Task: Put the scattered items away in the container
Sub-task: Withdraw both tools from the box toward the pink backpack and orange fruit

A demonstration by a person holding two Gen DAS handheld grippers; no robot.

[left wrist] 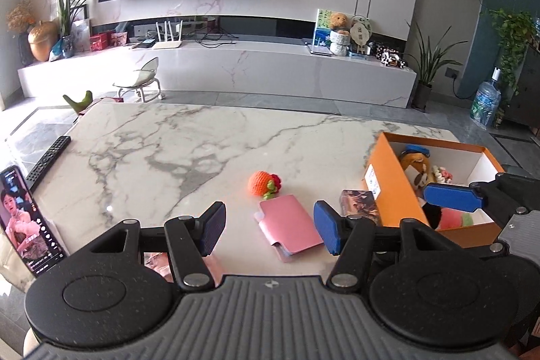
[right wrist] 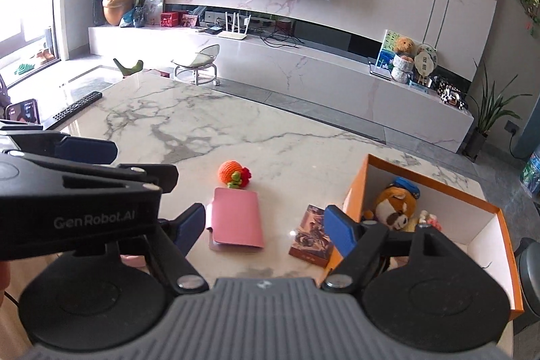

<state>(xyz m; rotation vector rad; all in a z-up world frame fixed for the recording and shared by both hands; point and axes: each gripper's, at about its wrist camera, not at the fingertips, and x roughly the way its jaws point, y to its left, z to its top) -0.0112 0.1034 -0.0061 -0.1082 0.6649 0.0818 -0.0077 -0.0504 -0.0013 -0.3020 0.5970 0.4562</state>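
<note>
Left wrist view: left hand-held gripper, jaws apart and empty, points at the pink wallet, which lies flat just left of the orange box, long axis running away from the camera.

Right wrist view: right hand-held gripper likewise apart, empty; wallet between its fingers' lines. Marble tabletop, living room beyond.

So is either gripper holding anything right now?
No. The left gripper is open above the pink card wallet lying on the marble table. The right gripper is open too, nothing between its pads.
</note>
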